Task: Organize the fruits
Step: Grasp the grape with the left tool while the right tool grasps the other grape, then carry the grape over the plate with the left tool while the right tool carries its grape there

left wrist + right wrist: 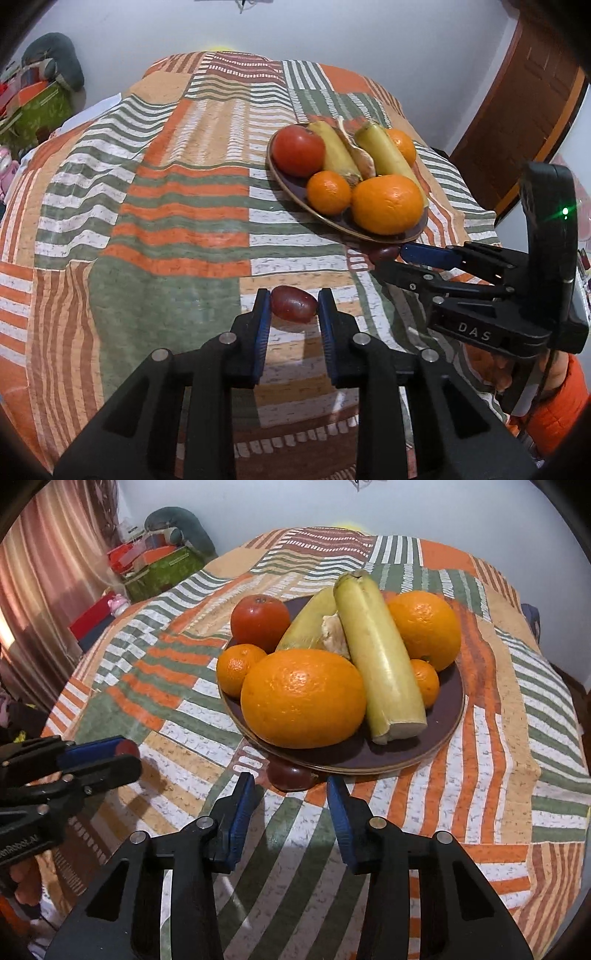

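My left gripper (294, 304) is shut on a dark red grape (293, 304), held just above the striped cloth; it also shows in the right wrist view (123, 751) at the far left. A second dark grape (291, 773) lies on the cloth against the near rim of the brown plate (424, 753). My right gripper (291, 794) is open, its fingers either side of and just short of that grape. The plate holds a big orange (303, 698), a banana (380, 657), a red tomato (260, 618) and smaller oranges.
The striped patchwork cloth (166, 203) covers the whole table. A green box and clutter (155, 568) stand beyond the table's far left. A wooden door (524, 110) is at the right, a curtain (44, 590) at the left.
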